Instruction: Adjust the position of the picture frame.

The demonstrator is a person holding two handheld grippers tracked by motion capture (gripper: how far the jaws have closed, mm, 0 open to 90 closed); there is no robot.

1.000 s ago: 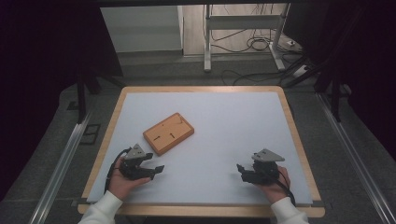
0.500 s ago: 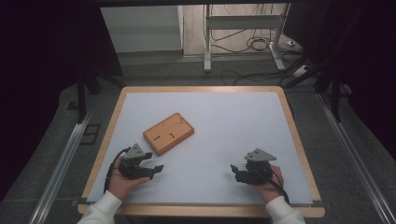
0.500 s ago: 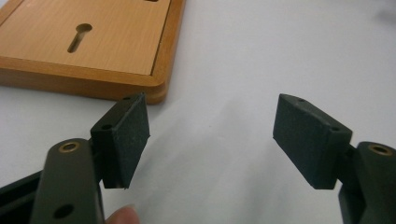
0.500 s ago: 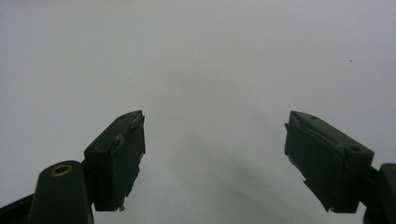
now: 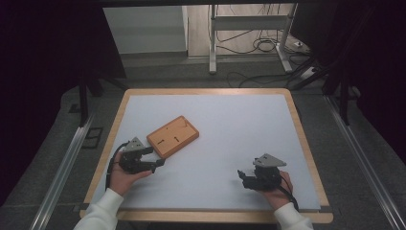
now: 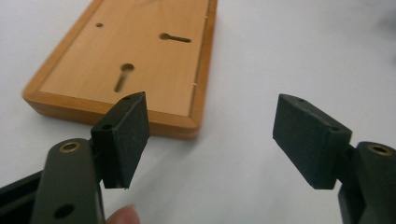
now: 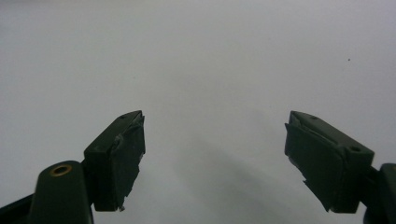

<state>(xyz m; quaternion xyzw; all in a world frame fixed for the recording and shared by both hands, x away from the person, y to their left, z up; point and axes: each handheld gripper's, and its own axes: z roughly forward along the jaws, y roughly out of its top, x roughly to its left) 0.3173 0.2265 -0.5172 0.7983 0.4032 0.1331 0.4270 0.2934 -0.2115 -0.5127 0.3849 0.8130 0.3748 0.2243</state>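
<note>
Left gripper (image 5: 155,162) sat at 7 o'clock on the table (image 5: 230,115), jaws spread, nothing pinched, just short of the wooden board's (image 5: 173,136) near corner at its 1 o'clock. Right gripper (image 5: 242,179) at 5 o'clock, jaws spread too, well apart from the board, over bare table.
</note>
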